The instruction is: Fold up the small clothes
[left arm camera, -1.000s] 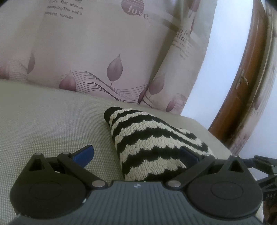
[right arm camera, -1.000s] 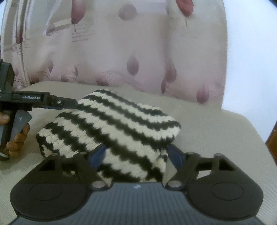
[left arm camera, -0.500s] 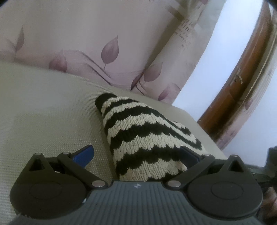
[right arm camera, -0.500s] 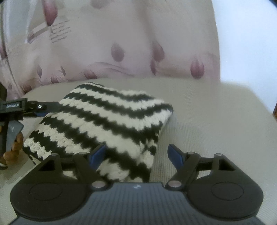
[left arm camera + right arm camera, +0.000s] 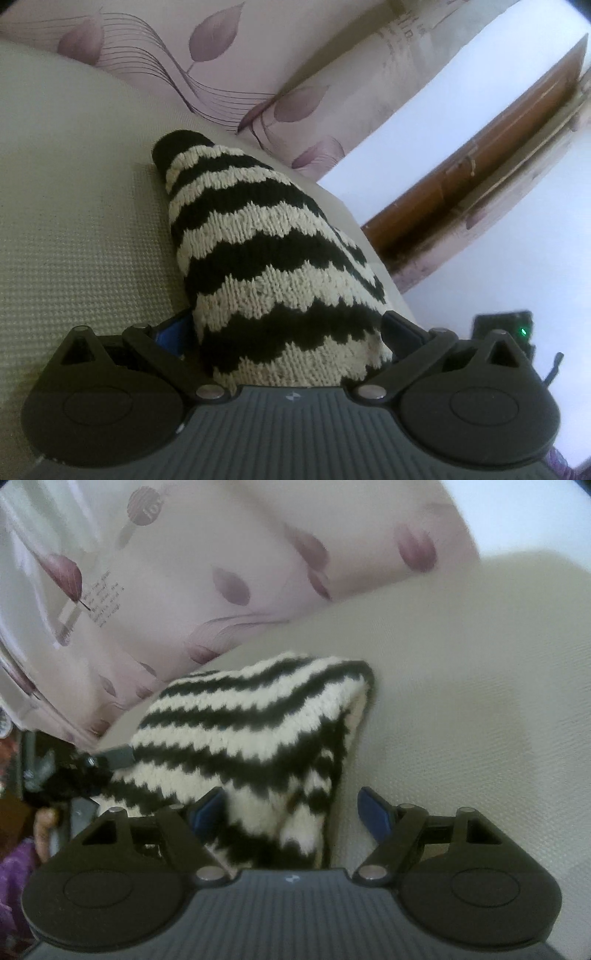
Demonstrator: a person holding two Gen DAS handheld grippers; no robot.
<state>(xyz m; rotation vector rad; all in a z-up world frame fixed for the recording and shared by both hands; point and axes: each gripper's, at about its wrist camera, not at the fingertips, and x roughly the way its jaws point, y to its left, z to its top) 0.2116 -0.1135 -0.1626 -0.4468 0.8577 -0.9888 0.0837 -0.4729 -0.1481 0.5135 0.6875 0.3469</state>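
Note:
A small black-and-cream striped knit garment (image 5: 266,266) lies folded on a beige textured surface (image 5: 74,240). Its near end fills the space between the jaws of my left gripper (image 5: 280,328), which stand wide with the knit between them. In the right wrist view the same garment (image 5: 251,731) rises as a bunched fold. My right gripper (image 5: 291,808) is open around its near right corner, with the left pad (image 5: 207,808) against the knit and the right pad (image 5: 373,808) clear of it. The left gripper's tip (image 5: 118,757) touches the garment's left edge.
A pink curtain with leaf print (image 5: 221,55) hangs behind the surface and also shows in the right wrist view (image 5: 184,572). A brown wooden frame (image 5: 480,166) stands at the right. The beige surface extends to the right of the garment (image 5: 461,701).
Both grippers have moved closer and tilted. The garment now sits deeper between the left jaws, covering the left blue pad. The right view has rolled, and the fold stands taller.

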